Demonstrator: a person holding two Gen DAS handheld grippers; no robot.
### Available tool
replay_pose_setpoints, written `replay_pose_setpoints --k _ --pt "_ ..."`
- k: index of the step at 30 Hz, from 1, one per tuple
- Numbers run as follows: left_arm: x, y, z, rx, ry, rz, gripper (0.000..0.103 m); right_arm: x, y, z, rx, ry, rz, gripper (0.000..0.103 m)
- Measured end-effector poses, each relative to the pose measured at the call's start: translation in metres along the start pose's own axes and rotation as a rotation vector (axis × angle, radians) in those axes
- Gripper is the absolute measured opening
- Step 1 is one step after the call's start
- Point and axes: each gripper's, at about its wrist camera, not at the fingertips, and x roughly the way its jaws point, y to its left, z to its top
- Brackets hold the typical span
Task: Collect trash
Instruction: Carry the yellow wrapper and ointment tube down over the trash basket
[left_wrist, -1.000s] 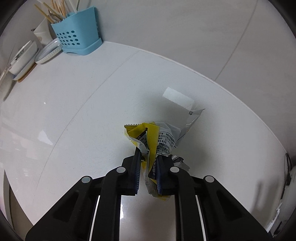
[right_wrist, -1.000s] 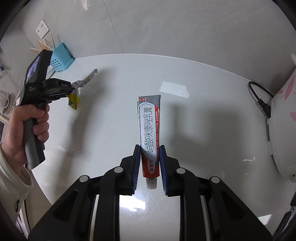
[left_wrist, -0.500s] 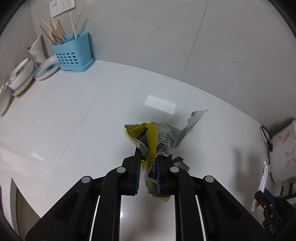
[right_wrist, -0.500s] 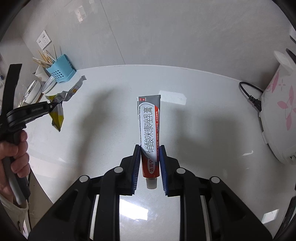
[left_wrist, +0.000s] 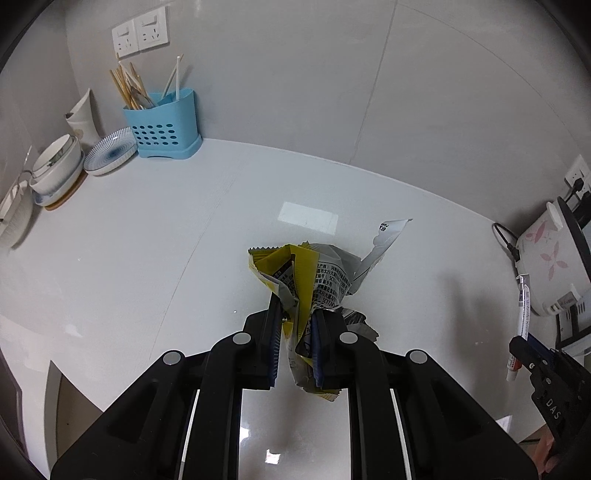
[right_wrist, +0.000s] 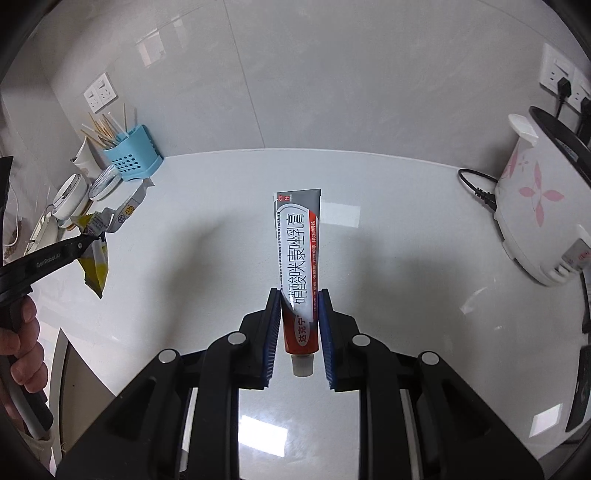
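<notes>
White counter (left_wrist: 129, 258) below, left gripper (left_wrist: 295, 332) clamps wrapper (left_wrist: 310, 277), right gripper (right_wrist: 298, 314) clamps tube (right_wrist: 298, 251); next, likely a bin

1. A glossy white tabletop (left_wrist: 147, 240) fills the middle of both views, with a bright rectangle of reflected light near its centre.
2. Grey tiled walls (left_wrist: 369, 74) rise behind it, thin seams crossing them.
3. White sockets (left_wrist: 140, 31) sit upper left on the wall; another socket (right_wrist: 557, 74), with black plugs in it, is upper right in the right view.
4. A blue caddy (left_wrist: 162, 125) of chopsticks, bowls (left_wrist: 55, 166) and a plate (left_wrist: 109, 153) crowd the left corner.
5. A white flowered cooker (right_wrist: 535, 206) stands at the right edge, its black cord (right_wrist: 476, 188) trailing.
</notes>
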Motion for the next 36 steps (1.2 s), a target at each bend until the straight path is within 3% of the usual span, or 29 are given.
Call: replay_pose_setpoints --k 19,29,36 --pt "-0.088 0.073 -0.085 0.110 -0.047 -0.117 0.013 -0.073 0.105 -0.100 0.056 -0.077 -0.055 0.019" --pt "-0.125 0.122 -0.160 0.130 -0.031 -0.158 0.013 -0.100 0.154 -0.170 0.056 -0.068 -0.061 0.019" --pt "-0.121 0.153 -0.222 0.145 0.013 -0.157 0.013 -0.099 0.184 -0.223 0.046 -0.015 -0.049 0.019"
